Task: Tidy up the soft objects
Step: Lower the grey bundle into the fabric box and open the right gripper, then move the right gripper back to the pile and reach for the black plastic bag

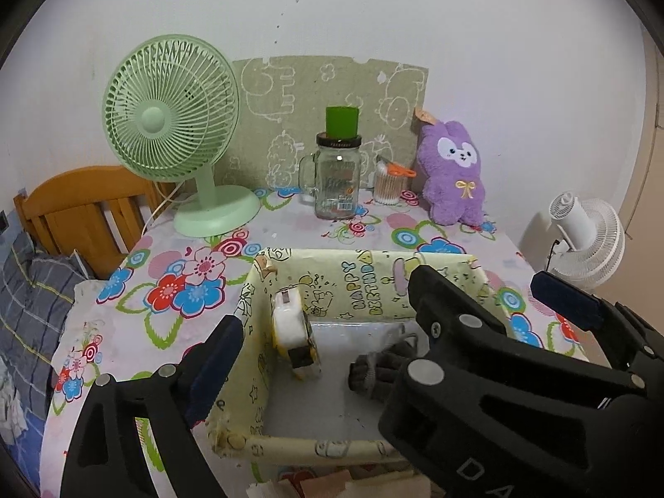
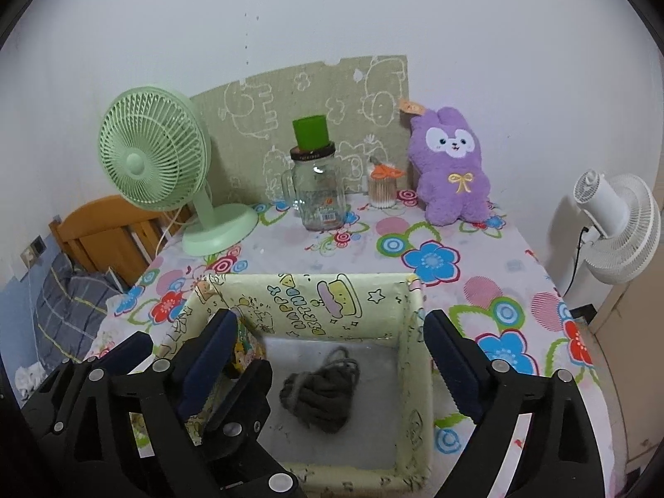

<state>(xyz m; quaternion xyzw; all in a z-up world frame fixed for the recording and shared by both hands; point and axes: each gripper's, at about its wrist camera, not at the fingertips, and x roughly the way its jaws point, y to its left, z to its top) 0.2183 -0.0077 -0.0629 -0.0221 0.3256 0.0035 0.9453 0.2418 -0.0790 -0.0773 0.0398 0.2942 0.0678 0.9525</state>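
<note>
A yellow "Happy Birthday" box (image 1: 365, 286) (image 2: 315, 294) stands on the flowered table. Inside lie a grey knitted item (image 2: 321, 392) (image 1: 373, 373) and a white-and-yellow soft object (image 1: 292, 328) against the left wall. A purple plush rabbit (image 1: 452, 174) (image 2: 452, 166) sits upright at the back right, against the wall. My right gripper (image 2: 332, 357) is open and empty above the box, fingers over its side walls. My left gripper (image 1: 319, 352) is open and empty at the box's left side; the right gripper's fingers (image 1: 564, 299) cross its view.
A green desk fan (image 1: 174, 124) (image 2: 153, 153) stands at the back left. A glass jar with a green cup on top (image 1: 336, 182) (image 2: 317, 195) and a cotton-swab holder (image 1: 390, 186) stand at the back. A white fan (image 2: 618, 224) stands right of the table; a wooden headboard (image 1: 83, 207) left.
</note>
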